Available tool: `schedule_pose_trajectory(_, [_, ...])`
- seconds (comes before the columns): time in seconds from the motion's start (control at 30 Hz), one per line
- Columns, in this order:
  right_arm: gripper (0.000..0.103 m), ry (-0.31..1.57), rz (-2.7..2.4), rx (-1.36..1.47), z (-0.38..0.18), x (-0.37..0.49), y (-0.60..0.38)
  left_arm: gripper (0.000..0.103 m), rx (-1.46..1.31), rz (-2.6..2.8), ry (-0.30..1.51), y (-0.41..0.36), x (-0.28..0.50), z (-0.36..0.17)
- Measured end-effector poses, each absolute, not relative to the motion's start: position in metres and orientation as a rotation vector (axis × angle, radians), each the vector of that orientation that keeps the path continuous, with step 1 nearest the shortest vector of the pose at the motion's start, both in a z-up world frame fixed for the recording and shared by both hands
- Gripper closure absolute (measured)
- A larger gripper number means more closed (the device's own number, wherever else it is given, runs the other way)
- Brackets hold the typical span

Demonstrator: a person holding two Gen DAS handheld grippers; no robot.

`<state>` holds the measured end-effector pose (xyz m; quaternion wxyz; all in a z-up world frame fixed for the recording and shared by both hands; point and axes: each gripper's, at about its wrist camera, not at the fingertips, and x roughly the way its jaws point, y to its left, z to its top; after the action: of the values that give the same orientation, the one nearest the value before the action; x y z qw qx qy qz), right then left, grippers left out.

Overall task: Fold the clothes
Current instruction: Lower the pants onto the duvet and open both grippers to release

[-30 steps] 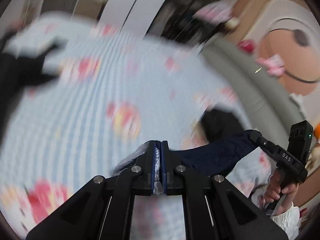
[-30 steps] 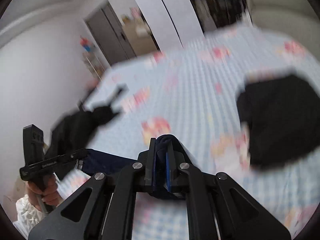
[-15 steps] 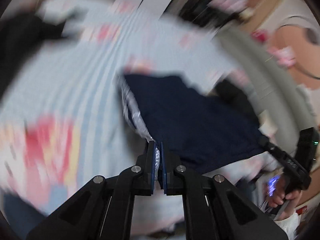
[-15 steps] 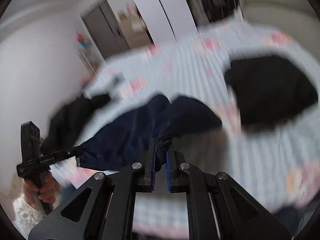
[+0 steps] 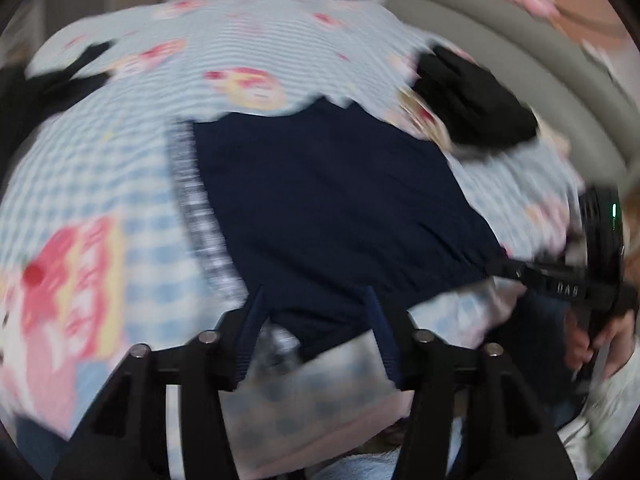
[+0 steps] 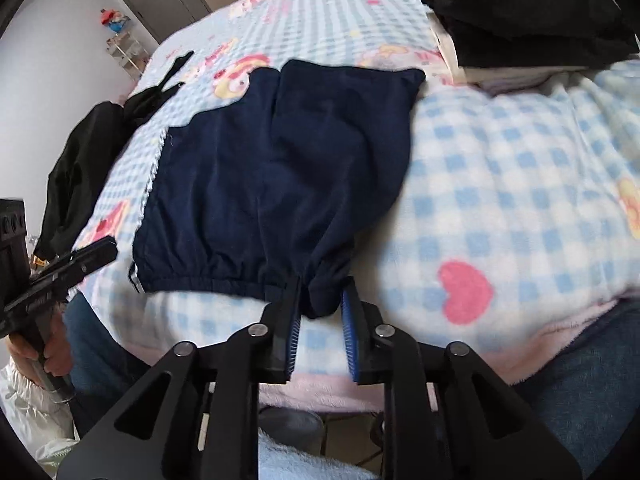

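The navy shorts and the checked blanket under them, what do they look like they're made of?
The navy shorts look like a thin, smooth woven fabric, matte, perhaps polyester or cotton: they gather in fine puckers at an elastic waistband and lie in soft creases. The checked blanket looks like plush fleece: its surface is fuzzy and its pink edge is fluffy. The exact fibre of either cannot be told.

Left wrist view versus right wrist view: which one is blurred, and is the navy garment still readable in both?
Left wrist view: heavy motion smear across the checked blanket and black clothes; the navy shorts show only as a dark shape. Right wrist view: much sharper, the navy shorts' elastic waistband and folds are readable, with fisheye bending at the edges.
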<state>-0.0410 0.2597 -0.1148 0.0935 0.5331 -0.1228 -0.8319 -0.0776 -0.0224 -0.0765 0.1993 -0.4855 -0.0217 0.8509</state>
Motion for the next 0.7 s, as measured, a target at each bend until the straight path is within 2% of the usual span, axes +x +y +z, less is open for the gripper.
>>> schedule_pose_trajectory(0.17, [0.082, -0.337, -2.434, 1.705, -0.132, -0.042, 0.262, 0.049, -1.419, 2.270, 0.252, 0.026, -0.083, -0.111])
schedule_pose_trajectory(0.27, [0.082, -0.308, -2.360, 1.713, -0.139, -0.041, 0.252, 0.050, -1.445, 2.252, 0.350, 0.040, -0.086, -0.124])
schedule_pose_trajectory(0.3, [0.082, -0.276, -2.337, 1.710, -0.140, -0.041, 0.245, 0.061, -1.444, 2.255, 0.355, 0.040, -0.088, -0.125])
schedule_pose_trajectory(0.4, [0.081, -0.183, -2.317, 1.682, -0.141, -0.048, 0.227, 0.086, -1.437, 2.285, 0.292, 0.033, -0.093, -0.114])
schedule_pose_trajectory(0.57, [0.081, -0.132, -2.405, 1.590, -0.127, -0.071, 0.218, 0.088, -1.372, 2.364, 0.076, 0.000, -0.105, -0.078])
schedule_pose_trajectory(0.7, [0.081, -0.241, -2.482, 1.465, -0.104, -0.086, 0.221, 0.088, -1.352, 2.424, 0.017, -0.022, -0.112, -0.068])
